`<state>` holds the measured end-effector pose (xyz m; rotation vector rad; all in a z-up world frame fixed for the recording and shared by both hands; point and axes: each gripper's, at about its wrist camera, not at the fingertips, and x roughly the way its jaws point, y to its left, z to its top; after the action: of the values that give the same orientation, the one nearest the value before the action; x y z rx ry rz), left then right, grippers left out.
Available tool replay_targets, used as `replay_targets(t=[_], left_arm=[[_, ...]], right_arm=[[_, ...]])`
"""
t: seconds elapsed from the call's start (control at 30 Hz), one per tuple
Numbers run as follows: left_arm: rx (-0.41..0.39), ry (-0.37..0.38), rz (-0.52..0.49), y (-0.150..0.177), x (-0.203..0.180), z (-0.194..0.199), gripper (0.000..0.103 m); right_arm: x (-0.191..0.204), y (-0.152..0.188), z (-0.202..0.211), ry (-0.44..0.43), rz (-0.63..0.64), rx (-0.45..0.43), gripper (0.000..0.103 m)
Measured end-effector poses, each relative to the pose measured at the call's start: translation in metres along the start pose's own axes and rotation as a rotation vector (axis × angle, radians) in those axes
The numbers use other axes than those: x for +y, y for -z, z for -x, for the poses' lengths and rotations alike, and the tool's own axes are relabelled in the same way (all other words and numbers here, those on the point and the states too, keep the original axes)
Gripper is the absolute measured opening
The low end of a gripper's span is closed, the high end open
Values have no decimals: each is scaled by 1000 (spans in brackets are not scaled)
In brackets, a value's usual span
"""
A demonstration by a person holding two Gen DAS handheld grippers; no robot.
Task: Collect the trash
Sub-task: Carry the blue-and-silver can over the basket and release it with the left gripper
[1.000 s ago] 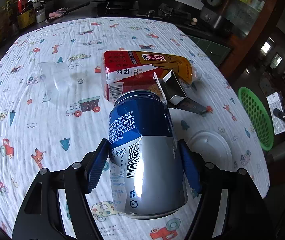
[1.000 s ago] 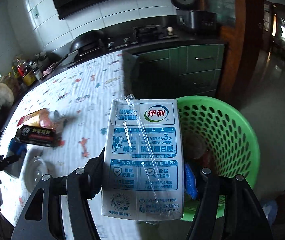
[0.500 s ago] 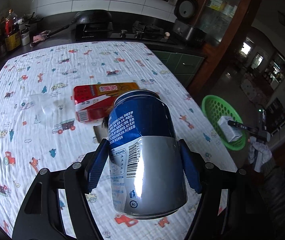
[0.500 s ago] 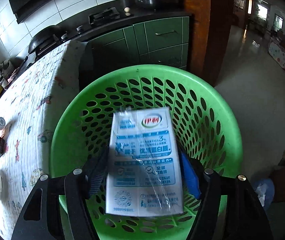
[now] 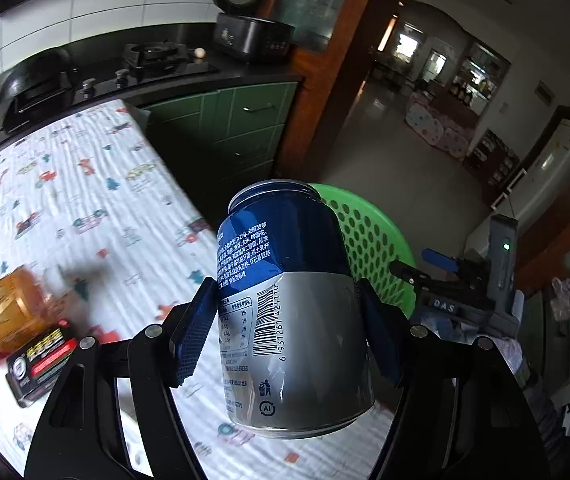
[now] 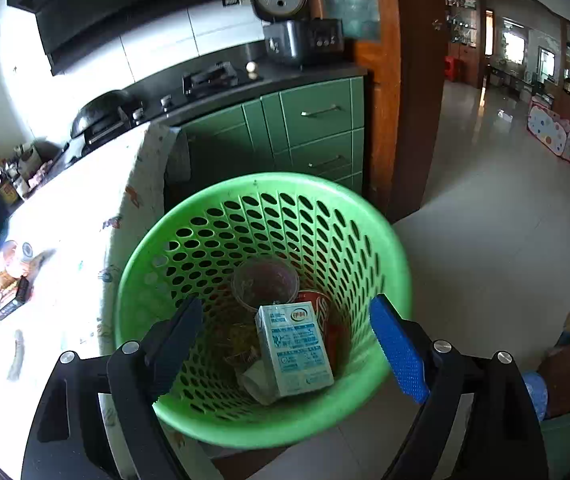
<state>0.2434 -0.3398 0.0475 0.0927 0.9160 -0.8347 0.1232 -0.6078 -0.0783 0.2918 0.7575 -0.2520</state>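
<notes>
My left gripper [image 5: 289, 328] is shut on a blue and silver drink can [image 5: 289, 320], held upright in the air past the table's edge, with the green basket [image 5: 369, 236] just behind it. My right gripper [image 6: 289, 340] is open and empty above the green perforated basket [image 6: 365, 216]. The white milk carton [image 6: 297, 348] lies at the basket's bottom beside a red can [image 6: 321, 308] and a clear plastic cup [image 6: 265, 284]. The right gripper also shows in the left wrist view [image 5: 437, 272].
The table with its printed cloth [image 5: 85, 208] carries an orange and red bottle [image 5: 1, 316] and a black box [image 5: 41, 356] at the left. Green cabinets [image 6: 317, 120] and a wooden post [image 6: 401, 80] stand behind the basket. Tiled floor [image 6: 505, 200] lies to the right.
My right gripper opened and the milk carton fell into the basket. My left gripper swung right with the can, from over the table toward the basket.
</notes>
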Motion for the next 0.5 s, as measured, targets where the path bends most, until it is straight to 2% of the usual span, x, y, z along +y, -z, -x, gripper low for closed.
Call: replay_targets(t=[0.33, 0.5], left_arm=[[86, 62, -15, -24, -41, -100, 69], [83, 66, 10, -17, -41, -116, 74]], right_arm=[[-2, 24, 26, -9, 0, -35, 84], [3, 36, 30, -12, 16, -39, 84]])
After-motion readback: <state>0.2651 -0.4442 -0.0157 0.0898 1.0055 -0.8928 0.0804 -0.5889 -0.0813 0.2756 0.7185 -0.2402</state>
